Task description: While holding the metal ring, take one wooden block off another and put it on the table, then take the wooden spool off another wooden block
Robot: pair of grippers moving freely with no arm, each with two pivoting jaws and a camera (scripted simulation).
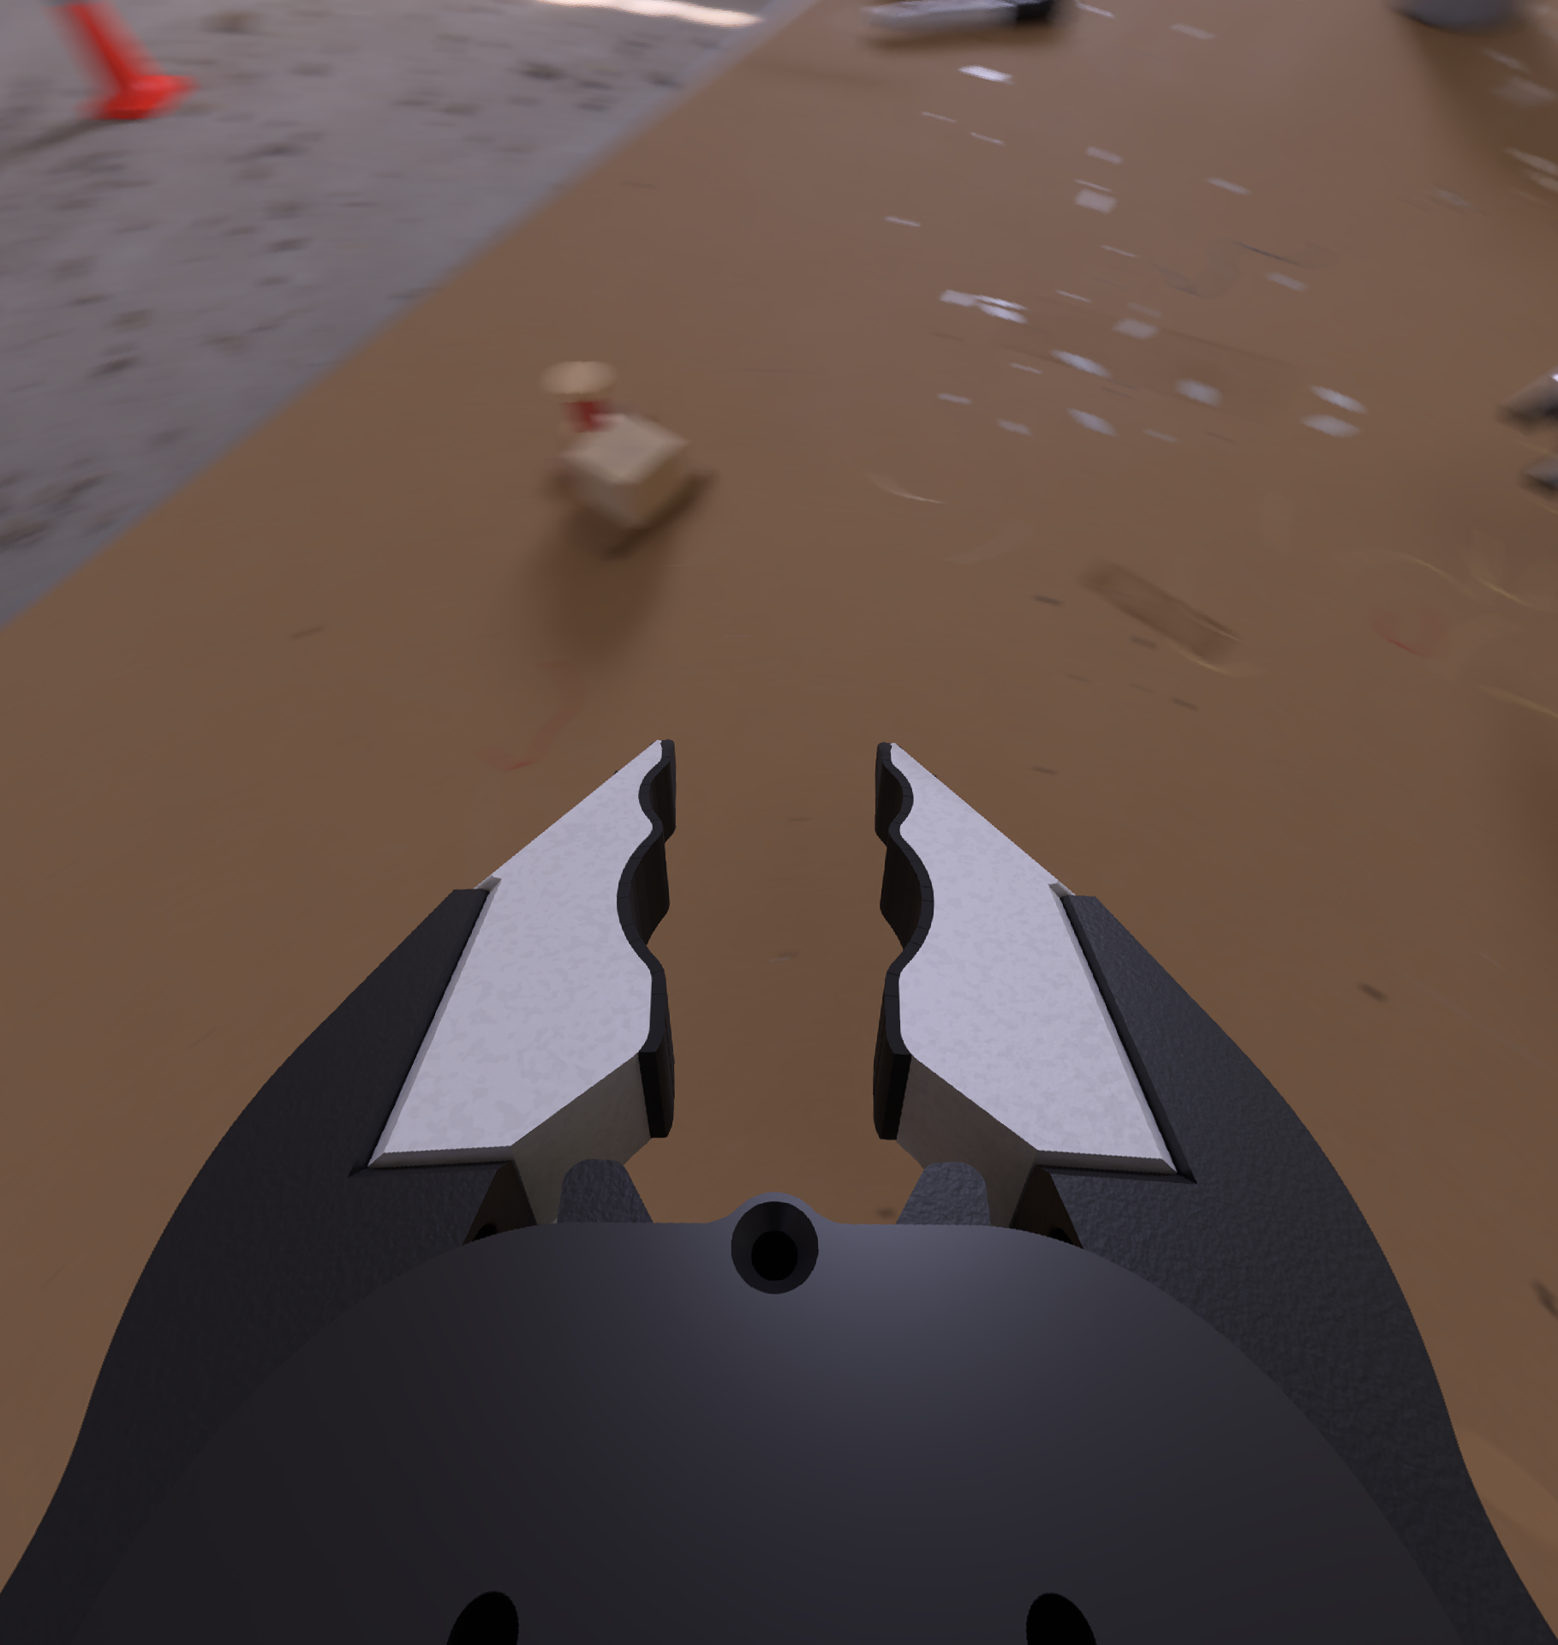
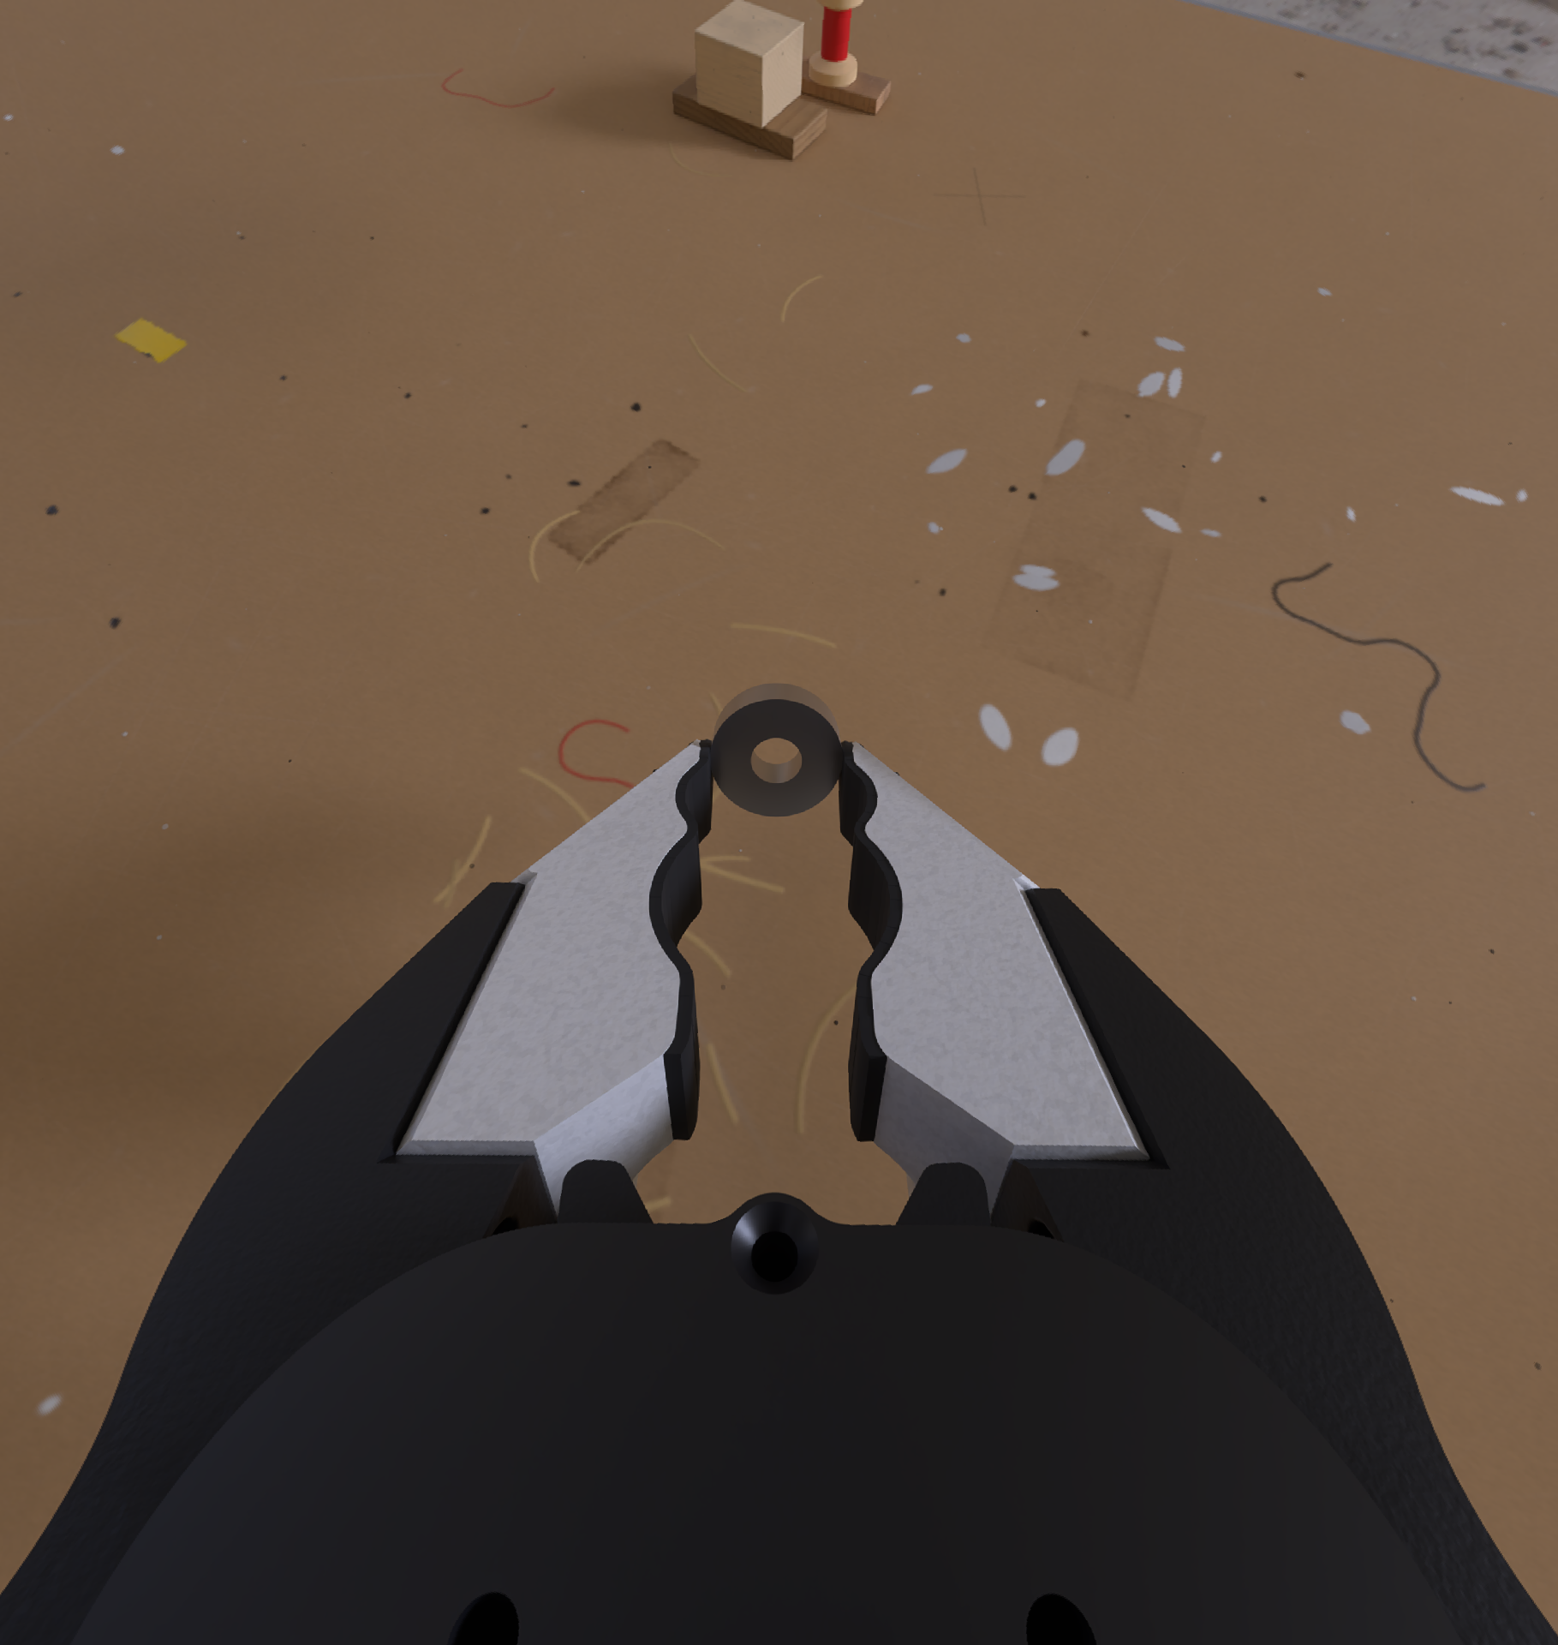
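Right gripper point(image 2: 775, 757): closed onto the metal ring point(image 2: 775, 758), which sits between the two fingertips, above the brown table point(image 2: 312, 623).
Metal ring: grey, its hole faces the camera, clear of the table.
Left gripper point(image 1: 775, 757): fingers apart with a moderate gap, nothing between them.
Cube block point(image 2: 748, 60): pale wood, far in the right wrist view, standing on a flat darker block point(image 2: 788, 133).
Wooden spool point(image 2: 835, 49): red middle, upright, just right of the cube, on a second flat block point(image 2: 864, 92).
Left wrist view: blurred; the cube block point(image 1: 628, 472) and spool point(image 1: 582, 396) show far ahead, an orange cone point(image 1: 121, 67) on the grey floor point(image 1: 312, 178) far left.
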